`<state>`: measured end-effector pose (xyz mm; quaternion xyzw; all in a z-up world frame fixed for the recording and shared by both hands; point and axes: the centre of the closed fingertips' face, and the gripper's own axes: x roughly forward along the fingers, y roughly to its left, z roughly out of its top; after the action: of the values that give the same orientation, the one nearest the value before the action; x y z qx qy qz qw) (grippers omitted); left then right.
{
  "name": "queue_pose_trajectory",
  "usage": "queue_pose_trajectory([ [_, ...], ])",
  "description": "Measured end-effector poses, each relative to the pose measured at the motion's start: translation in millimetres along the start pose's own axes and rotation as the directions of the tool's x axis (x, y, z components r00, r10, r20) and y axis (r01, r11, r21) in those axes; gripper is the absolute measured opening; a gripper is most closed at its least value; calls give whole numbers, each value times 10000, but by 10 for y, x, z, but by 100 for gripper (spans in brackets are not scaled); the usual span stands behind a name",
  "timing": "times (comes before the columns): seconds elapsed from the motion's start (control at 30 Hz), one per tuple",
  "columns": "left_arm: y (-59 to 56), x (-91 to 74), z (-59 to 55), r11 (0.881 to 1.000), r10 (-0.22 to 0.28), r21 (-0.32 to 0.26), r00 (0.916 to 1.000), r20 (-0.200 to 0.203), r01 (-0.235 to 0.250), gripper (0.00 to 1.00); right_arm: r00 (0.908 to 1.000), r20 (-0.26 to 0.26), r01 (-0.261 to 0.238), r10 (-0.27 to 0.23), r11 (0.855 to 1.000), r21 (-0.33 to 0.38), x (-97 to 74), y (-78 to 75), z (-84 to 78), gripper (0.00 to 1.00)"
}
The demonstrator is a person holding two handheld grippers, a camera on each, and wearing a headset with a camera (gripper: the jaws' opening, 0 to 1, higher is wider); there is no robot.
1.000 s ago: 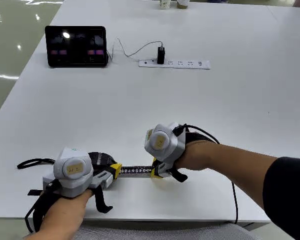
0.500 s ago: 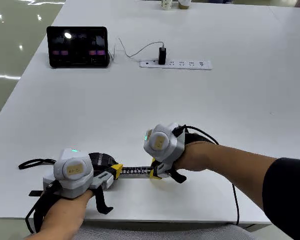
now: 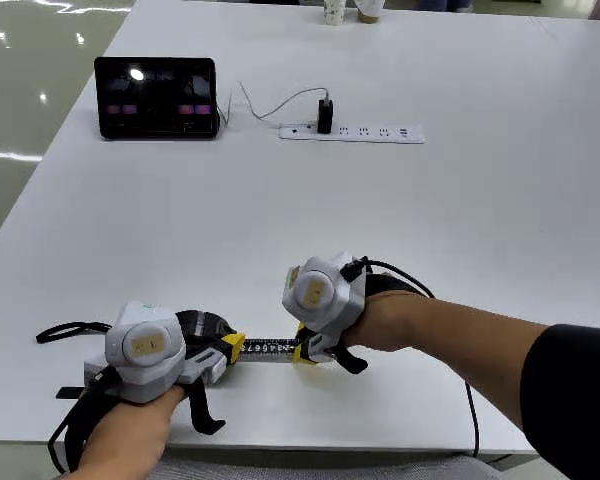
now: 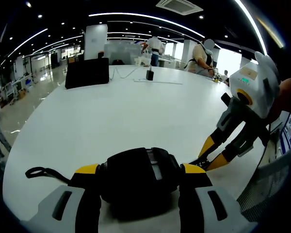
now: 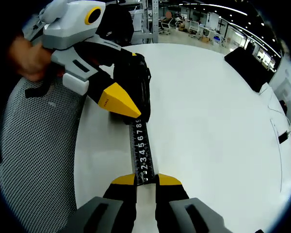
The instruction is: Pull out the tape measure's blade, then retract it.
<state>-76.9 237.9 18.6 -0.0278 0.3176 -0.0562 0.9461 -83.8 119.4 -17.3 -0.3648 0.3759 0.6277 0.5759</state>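
The black tape measure case [image 3: 202, 325] rests on the white table [image 3: 400, 230] near its front edge, and my left gripper [image 3: 215, 342] is shut on it. In the left gripper view the case [image 4: 136, 177] sits between the yellow-tipped fingers [image 4: 86, 170]. A short length of numbered blade [image 3: 268, 346] runs right from the case to my right gripper [image 3: 302, 350], which is shut on the blade's end. In the right gripper view the blade [image 5: 141, 150] lies flat on the table, from my right gripper [image 5: 146, 180] to the case [image 5: 136, 82].
A dark tablet [image 3: 156, 96] stands at the far left. A power strip [image 3: 352, 131] with a black charger [image 3: 323, 112] lies behind the middle. Cups [image 3: 333, 10] stand at the far edge. A black strap [image 3: 65, 328] trails left of the case. A mesh seat [image 5: 34, 145] lies below the table's front edge.
My right gripper has moved a little left toward the case, and the exposed blade has grown shorter. The left gripper and case have stayed put.
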Motion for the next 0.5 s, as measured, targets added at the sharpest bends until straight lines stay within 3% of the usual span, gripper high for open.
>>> queue_pose_trajectory([
  [0.5,-1,5,-5,10000,-34,-44,10000,9,34,59,9985,550,-68,66,10000,30,39,-3,66,10],
])
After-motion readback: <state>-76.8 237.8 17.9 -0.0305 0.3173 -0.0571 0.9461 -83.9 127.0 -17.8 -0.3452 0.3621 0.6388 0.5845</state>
